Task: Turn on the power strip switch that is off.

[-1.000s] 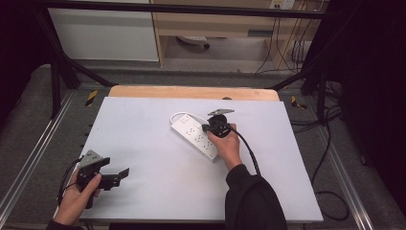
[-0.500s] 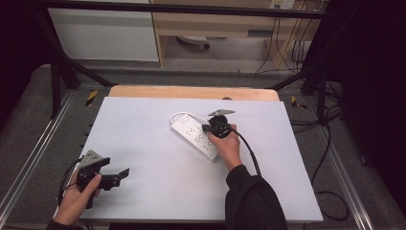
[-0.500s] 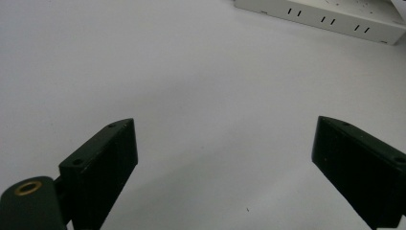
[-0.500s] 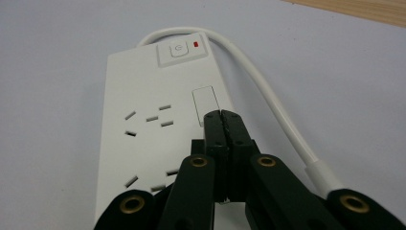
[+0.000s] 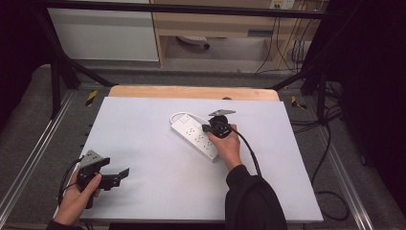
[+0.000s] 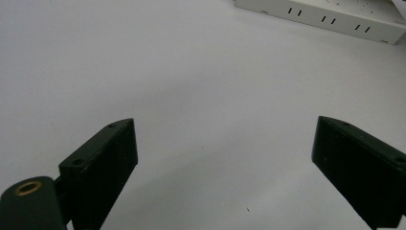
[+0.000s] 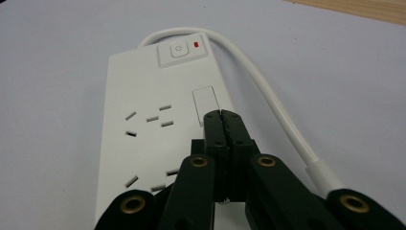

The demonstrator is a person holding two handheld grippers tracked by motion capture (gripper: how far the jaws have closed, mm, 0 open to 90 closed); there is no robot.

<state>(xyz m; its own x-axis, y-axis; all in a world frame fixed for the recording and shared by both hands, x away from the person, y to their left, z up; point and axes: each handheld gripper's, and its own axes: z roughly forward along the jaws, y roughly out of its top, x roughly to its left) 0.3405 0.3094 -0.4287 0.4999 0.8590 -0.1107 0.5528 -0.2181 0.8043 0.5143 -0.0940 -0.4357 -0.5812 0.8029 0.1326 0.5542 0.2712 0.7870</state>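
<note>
The person is standing at the near edge, both forearms coming in from below. The left hand (image 5: 76, 199) is wrapping the handle of the left gripper (image 5: 122, 173) low at the near left, holding it roughly level and pointing rightward; its jaws are standing wide apart with nothing between them. The right arm, in a dark sleeve (image 5: 251, 201), is reaching forward toward the middle, its hand (image 5: 228, 146) tilting the right gripper (image 7: 224, 117) down and forward, jaws pressing flat together.
</note>
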